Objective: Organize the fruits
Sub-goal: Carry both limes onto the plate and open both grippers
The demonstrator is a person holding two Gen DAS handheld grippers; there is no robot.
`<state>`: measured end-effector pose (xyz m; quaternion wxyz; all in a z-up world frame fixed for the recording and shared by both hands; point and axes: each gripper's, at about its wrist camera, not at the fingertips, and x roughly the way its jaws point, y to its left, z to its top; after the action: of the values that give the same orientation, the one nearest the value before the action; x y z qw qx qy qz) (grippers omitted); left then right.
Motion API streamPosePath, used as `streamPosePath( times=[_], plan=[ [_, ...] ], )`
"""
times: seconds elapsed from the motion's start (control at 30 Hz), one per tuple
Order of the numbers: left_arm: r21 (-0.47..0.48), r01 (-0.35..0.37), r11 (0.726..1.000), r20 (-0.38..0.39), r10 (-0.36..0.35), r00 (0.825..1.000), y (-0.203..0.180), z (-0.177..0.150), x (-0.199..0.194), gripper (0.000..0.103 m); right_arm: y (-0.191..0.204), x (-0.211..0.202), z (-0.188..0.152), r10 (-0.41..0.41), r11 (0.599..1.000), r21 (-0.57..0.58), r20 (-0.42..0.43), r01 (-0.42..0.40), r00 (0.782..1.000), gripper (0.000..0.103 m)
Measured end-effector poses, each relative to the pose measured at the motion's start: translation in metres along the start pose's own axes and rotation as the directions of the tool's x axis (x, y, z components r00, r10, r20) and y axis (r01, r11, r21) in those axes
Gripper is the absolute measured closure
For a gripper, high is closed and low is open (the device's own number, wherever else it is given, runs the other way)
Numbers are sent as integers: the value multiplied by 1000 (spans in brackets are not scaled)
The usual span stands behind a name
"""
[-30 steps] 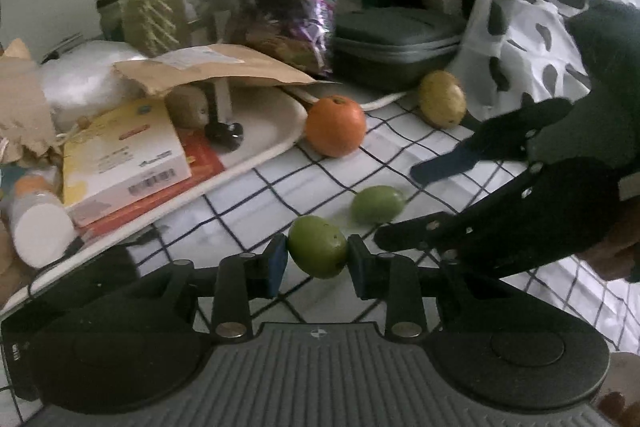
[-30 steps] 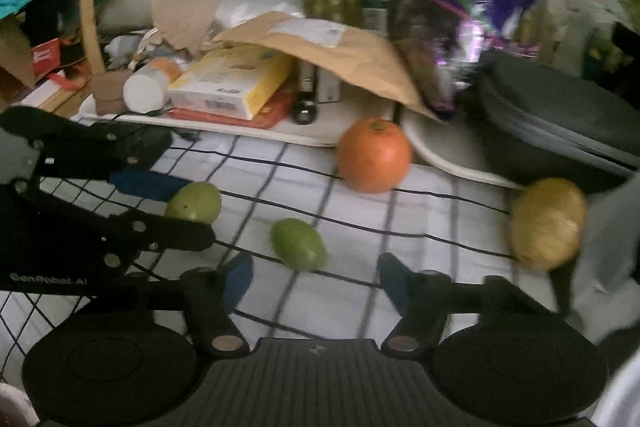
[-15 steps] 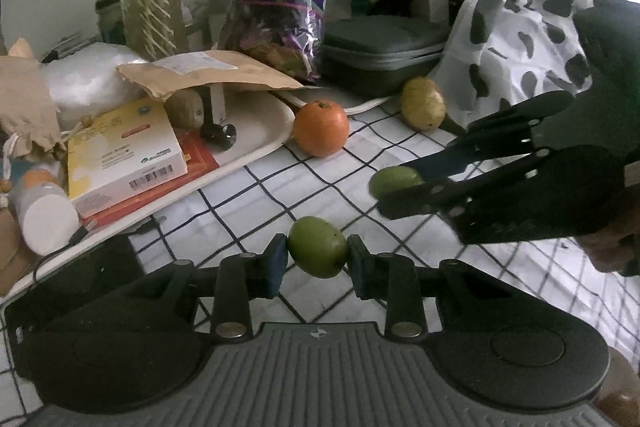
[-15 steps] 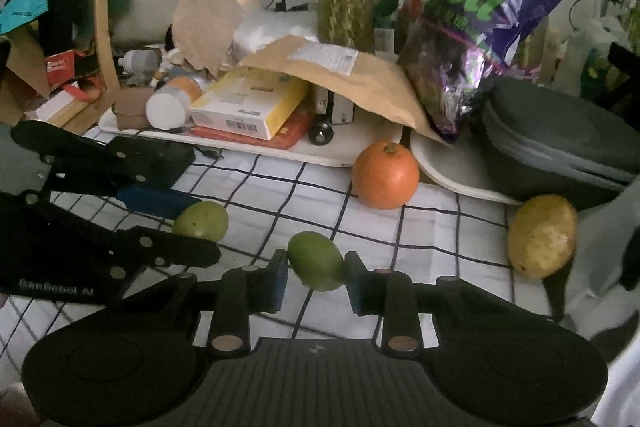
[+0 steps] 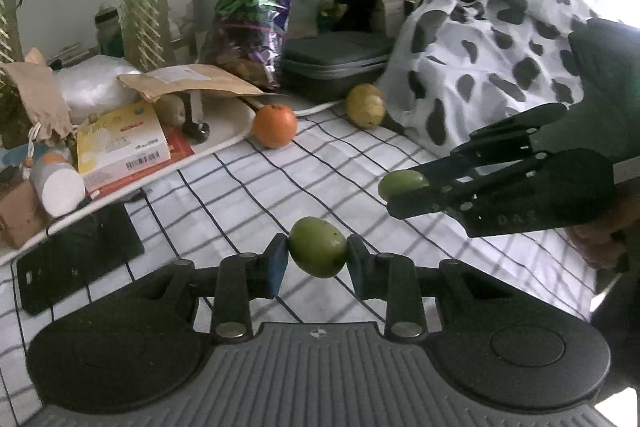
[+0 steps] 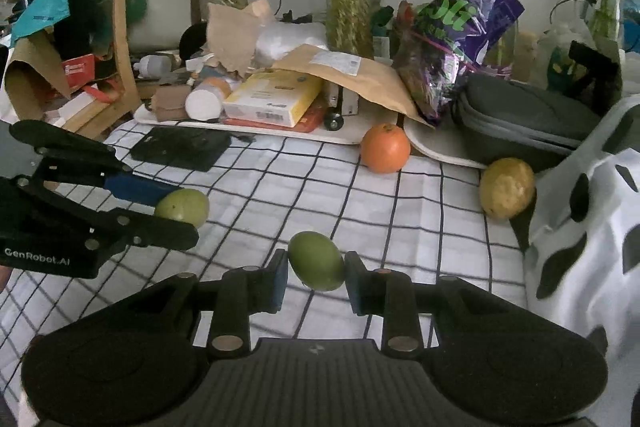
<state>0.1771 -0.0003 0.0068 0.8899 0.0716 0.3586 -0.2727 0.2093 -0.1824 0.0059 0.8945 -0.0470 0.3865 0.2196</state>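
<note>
Both green fruits gripped and off the cloth

Now each gripper carries one small green fruit. The left gripper [image 5: 318, 259] pinches its green fruit [image 5: 318, 253] across the short middle, jaws closed narrow on it, above the checked cloth [image 5: 248, 195]. The right gripper [image 6: 316, 277] holds the second green fruit [image 6: 316, 261] the same way, near the middle of the cloth; from the left wrist view it shows at the right as a fruit [image 5: 402, 183] between dark fingers.

These fruits look light, firm and smooth-skinned, so I judge them easy to lift but apt to roll or squirt out if pinched off-centre; across the widest belly, as now, seems the safest hold, with a modest squeeze to spare the skin.

Farther back, an orange [image 6: 385, 148] rests on the cloth by the edge of a pale tray [image 6: 352, 137], and a yellow fruit [image 6: 507, 188] lies to the far right beside the spotted fabric [image 6: 584, 227].

Compared with a second ago, the right gripper, then open around its fruit on the cloth, has closed on it and raised it; the left hold is unchanged, though both grippers sit higher.
</note>
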Motion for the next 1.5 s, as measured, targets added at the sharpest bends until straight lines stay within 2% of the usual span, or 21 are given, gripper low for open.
streamPosePath(
  times=[0.5, 0.83, 1.0, 1.13, 1.27, 1.5],
  plan=[
    [-51, 33, 998, 73, -29, 997, -44, -45, -70, 72, 43, -64, -41, 22, 1000, -16, 17, -22, 1000, 72],
    [-61, 51, 997, 65, -47, 997, -78, -75, -104, 72, 70, -99, -72, 32, 999, -24, 17, -32, 999, 72],
    [-57, 37, 998, 15, -36, 999, -91, -90, -111, 72, 80, -111, -86, 53, 998, -21, -1, -53, 999, 72],
    [-39, 8, 999, -56, -10, 998, -97, -102, -108, 72, 95, -116, -95, 79, 996, -46, -30, -81, 996, 72],
    [-26, -26, 999, -127, 22, 992, -98, -110, -98, 72, 112, -115, -103, 111, 990, -83, -77, -118, 991, 71],
    [-62, -56, 997, -186, 44, 982, -89, -114, -89, 71, 133, -108, -116, 139, 976, -142, -175, -165, 975, 71]
  ],
)
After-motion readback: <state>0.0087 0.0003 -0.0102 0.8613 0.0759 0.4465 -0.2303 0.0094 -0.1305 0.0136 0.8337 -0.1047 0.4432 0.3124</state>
